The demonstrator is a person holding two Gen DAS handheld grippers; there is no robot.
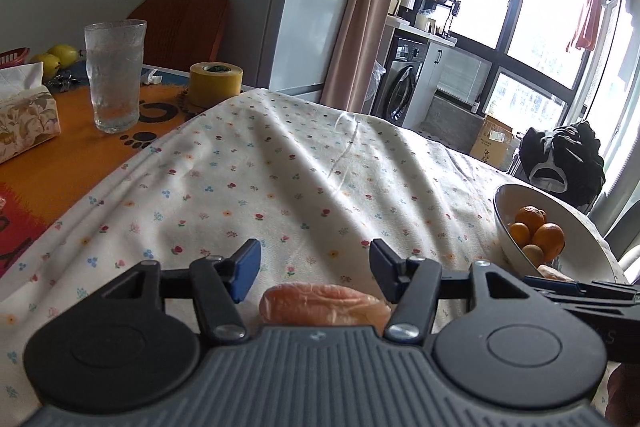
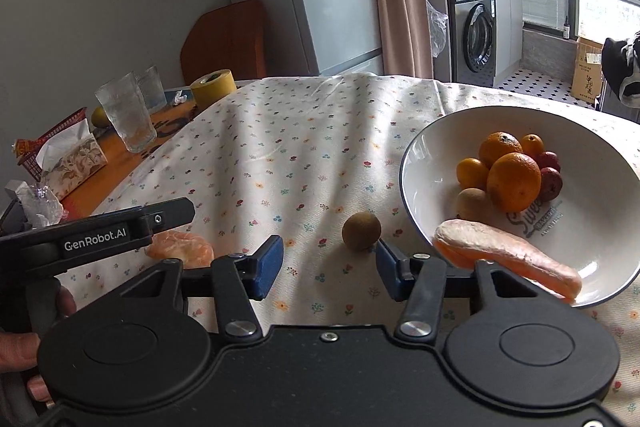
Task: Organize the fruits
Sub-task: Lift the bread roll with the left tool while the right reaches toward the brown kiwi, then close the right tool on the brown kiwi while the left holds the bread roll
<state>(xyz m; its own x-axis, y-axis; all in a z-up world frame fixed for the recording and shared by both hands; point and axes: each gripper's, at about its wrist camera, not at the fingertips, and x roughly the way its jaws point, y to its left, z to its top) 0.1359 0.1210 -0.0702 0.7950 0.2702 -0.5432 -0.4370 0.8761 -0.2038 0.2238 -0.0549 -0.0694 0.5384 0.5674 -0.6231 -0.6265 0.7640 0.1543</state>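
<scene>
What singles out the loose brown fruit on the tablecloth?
Start at the white ceramic bowl on the flowered tablecloth. Just left of its rim, a small round brown fruit sits alone on the cloth, near the open right gripper. Its twin lies inside the bowl.

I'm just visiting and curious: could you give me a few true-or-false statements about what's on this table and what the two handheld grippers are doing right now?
1. The white bowl already holds several oranges. True.
2. A kiwi lies on the floral tablecloth, outside the bowl. True.
3. The right gripper is clamped shut on the kiwi. False: it is open, and the kiwi sits just ahead of it, ungripped.
4. The left gripper is open with a wrapped orange item lying below it. True.
5. The yellow tape roll sits inside the bowl. False: it stands at the far end of the table, near the drinking glass.
</scene>
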